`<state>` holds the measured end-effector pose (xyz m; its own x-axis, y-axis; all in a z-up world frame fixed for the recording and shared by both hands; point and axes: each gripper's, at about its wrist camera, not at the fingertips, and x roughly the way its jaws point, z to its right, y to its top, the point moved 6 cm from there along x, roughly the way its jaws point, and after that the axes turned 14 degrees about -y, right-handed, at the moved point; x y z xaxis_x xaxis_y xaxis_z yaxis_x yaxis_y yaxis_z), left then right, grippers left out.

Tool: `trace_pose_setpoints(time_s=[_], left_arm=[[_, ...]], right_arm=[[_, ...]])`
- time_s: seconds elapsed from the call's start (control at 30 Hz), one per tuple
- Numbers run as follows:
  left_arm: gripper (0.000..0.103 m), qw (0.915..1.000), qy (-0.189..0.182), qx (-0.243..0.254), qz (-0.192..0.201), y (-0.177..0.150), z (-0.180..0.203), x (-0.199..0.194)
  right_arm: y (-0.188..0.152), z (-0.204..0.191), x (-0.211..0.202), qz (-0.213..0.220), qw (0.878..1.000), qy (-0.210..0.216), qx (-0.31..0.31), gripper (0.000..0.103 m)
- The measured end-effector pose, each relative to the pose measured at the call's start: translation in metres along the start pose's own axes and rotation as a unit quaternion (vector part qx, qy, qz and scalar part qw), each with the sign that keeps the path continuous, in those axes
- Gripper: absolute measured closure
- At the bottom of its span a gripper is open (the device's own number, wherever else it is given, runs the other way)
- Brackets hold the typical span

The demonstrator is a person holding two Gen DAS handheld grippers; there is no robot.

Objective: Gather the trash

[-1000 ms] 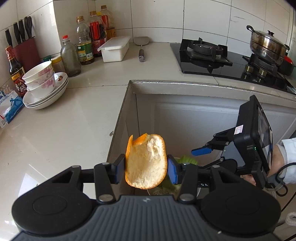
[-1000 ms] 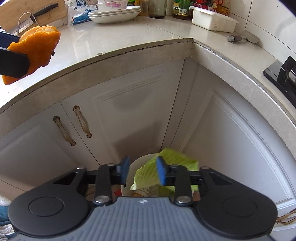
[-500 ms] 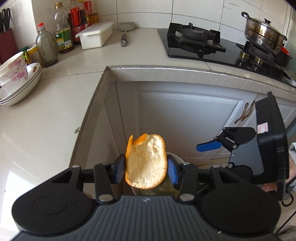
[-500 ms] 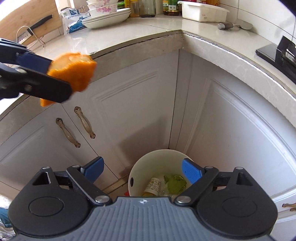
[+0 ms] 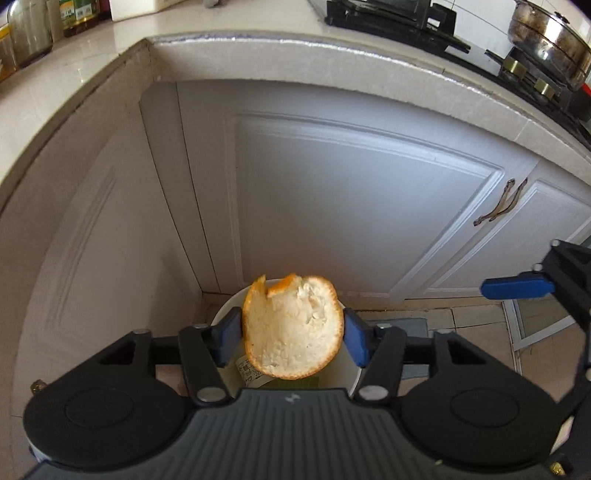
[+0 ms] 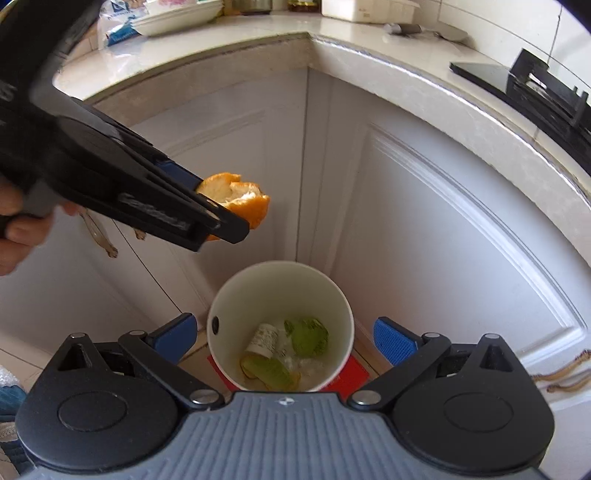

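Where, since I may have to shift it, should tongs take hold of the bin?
Probably the rim of the bin, from straight above: one finger inside the wall, one outside. It stands upright and open-topped, the wall looks thin, and the trash lies low, leaving room inside. Take the near side; the far side sits close to the cabinet corner.

The peel (image 5: pixel 291 328) shows a rough, matt white pith. The bin (image 6: pixel 236 295) looks like smooth white plastic. The counter (image 5: pixel 258 51) is glossy stone, the pot (image 5: pixel 546 33) shiny metal, the cabinet doors (image 5: pixel 332 206) smooth painted white.
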<state>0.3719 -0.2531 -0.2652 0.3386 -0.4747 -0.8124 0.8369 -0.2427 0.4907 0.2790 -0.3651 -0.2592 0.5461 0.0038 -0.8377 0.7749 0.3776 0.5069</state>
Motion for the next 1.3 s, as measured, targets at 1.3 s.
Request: trace_pose_setpoints(time_s=[1.3], left_arm=[[0.008,0.9907,0.112,-0.039,-0.066,-0.021,-0.002,-0.078]], right_arm=[[0.012,0.014,-0.03,-0.136,0.956,-0.135,0.221,0.0]])
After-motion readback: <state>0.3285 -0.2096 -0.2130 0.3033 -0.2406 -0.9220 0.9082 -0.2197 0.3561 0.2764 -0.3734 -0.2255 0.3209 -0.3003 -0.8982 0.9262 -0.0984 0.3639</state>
